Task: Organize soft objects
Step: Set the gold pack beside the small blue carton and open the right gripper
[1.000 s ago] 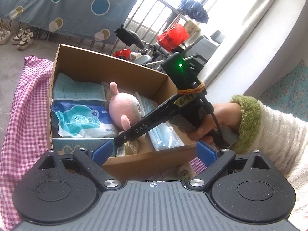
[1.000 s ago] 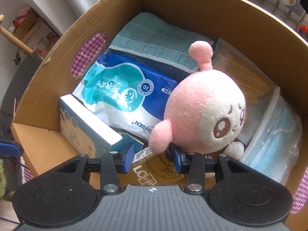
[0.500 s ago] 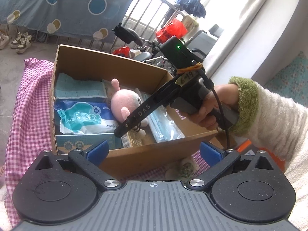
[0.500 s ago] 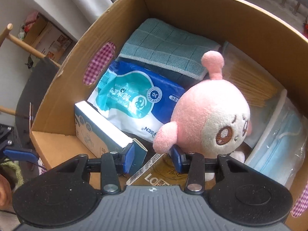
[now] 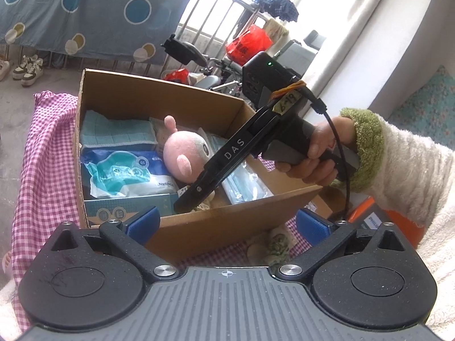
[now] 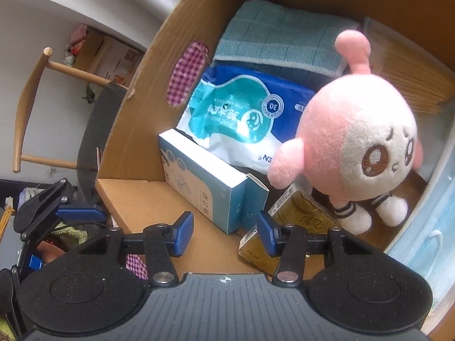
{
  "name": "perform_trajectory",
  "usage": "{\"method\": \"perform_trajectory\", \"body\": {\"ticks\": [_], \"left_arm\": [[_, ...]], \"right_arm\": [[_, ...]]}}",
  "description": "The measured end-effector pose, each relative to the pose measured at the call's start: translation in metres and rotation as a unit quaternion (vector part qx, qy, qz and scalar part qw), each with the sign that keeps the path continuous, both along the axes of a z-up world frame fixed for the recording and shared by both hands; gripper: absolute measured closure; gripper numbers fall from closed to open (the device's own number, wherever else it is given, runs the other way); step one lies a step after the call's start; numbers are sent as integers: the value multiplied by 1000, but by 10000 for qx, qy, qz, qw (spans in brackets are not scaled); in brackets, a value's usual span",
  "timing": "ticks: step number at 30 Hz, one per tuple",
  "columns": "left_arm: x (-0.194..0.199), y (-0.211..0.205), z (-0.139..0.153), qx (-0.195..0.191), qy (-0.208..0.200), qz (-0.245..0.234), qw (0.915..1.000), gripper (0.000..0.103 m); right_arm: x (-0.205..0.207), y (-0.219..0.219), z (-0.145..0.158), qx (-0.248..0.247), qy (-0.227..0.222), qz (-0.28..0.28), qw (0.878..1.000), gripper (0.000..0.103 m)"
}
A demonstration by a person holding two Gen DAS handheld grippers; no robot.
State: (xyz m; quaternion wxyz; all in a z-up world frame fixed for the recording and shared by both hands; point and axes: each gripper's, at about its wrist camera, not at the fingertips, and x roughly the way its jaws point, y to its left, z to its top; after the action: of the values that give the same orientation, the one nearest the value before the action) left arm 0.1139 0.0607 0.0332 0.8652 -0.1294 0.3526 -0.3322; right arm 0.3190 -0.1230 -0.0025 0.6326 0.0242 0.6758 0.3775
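**Cloth-covered surface and its load**

Covered with a pink-and-white gingham cloth (image 5: 42, 153), draped and creased at the left edge. Bearing directly on it: one open cardboard box (image 5: 159, 96), cloth visible through an oval handle hole in its side wall (image 6: 186, 74). Just beside the box's near wall, on the cloth: a small pale, green-patterned soft item (image 5: 270, 248), partly hidden, kind unclear. Beyond the right corner: orange packaging (image 5: 378, 221), support unclear.

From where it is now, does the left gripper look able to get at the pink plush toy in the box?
Probably not directly. The left gripper sits open outside the cardboard box, behind its near wall, and the right gripper reaches in across the pink plush toy, so it would have to lift over both.
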Motion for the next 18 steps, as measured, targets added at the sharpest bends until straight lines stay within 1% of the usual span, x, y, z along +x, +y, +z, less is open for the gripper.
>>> {"method": "perform_trajectory", "body": {"ticks": [2,4,6,8,10,12,14,16,18], "left_arm": [[2,-1,0,23,31,-5,10000,1],[3,-1,0,45,43,-1,10000,1],[4,-2,0,43,33,-4,10000,1],[5,-3,0,44,25,-13,10000,1],[5,-4,0,66,35,-20,10000,1],[6,-5,0,90,41,-31,9999,1],[6,-6,1,108,31,-47,9999,1],[6,-8,1,109,22,-60,9999,1],[5,-9,2,103,16,-85,9999,1]], "right_arm": [[3,1,-11,-169,211,23,9996,51],[2,3,-22,-453,161,127,9988,51],[4,2,-25,-468,216,111,9986,51],[5,1,-23,-473,122,114,9987,51],[5,0,-18,-344,-1,74,9994,50],[6,-5,-10,-104,-66,-16,9999,50],[5,-15,4,143,-248,-176,9994,46],[2,-32,22,354,-514,-513,9967,41],[-2,-51,34,410,-675,-913,9927,40]]}}
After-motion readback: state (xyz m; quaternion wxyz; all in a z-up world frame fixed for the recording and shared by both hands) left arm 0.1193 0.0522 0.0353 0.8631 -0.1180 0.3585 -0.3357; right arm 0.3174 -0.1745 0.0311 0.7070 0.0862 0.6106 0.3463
